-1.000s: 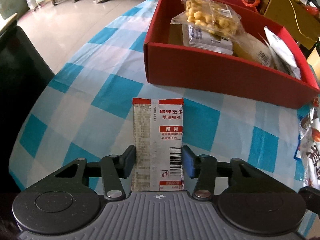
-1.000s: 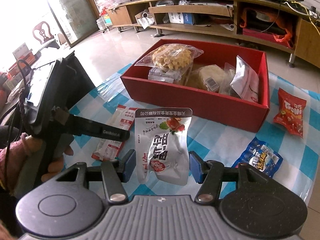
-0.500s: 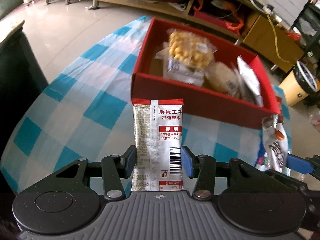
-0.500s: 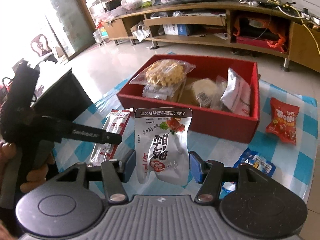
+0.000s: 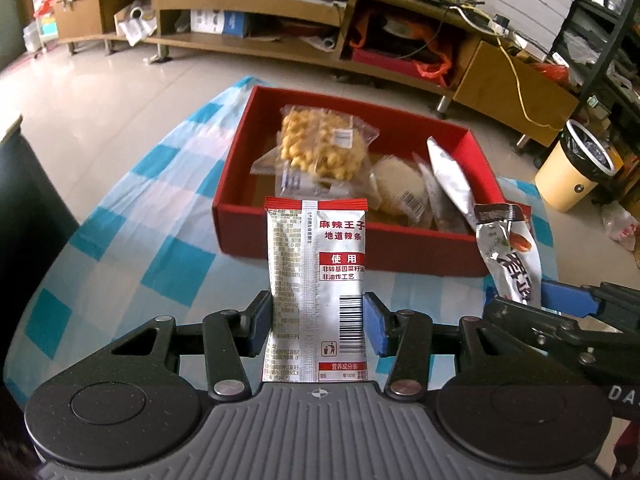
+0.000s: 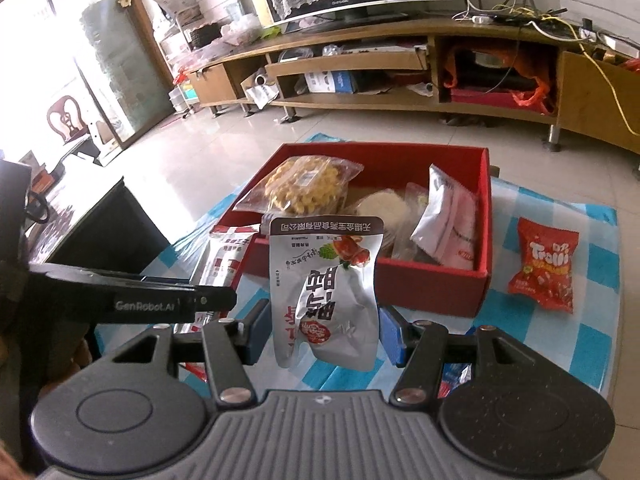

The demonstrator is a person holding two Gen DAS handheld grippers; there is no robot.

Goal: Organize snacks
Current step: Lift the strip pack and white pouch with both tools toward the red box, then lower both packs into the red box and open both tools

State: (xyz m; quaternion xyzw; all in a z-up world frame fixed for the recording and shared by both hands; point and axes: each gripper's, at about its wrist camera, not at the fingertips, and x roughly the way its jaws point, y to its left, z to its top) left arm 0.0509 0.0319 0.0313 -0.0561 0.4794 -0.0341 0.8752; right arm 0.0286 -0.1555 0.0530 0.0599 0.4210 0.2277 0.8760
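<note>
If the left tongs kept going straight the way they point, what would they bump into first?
Probably the near wall of the red box. The left tongs, shut on the white spicy-strip packet, aim at it; depth is hard to judge.

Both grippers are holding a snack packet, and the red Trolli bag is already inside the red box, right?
Not quite. The Trolli bag lies on the checked cloth beside the red box, as the right wrist view shows. Both the left gripper and right gripper do hold packets.
</note>
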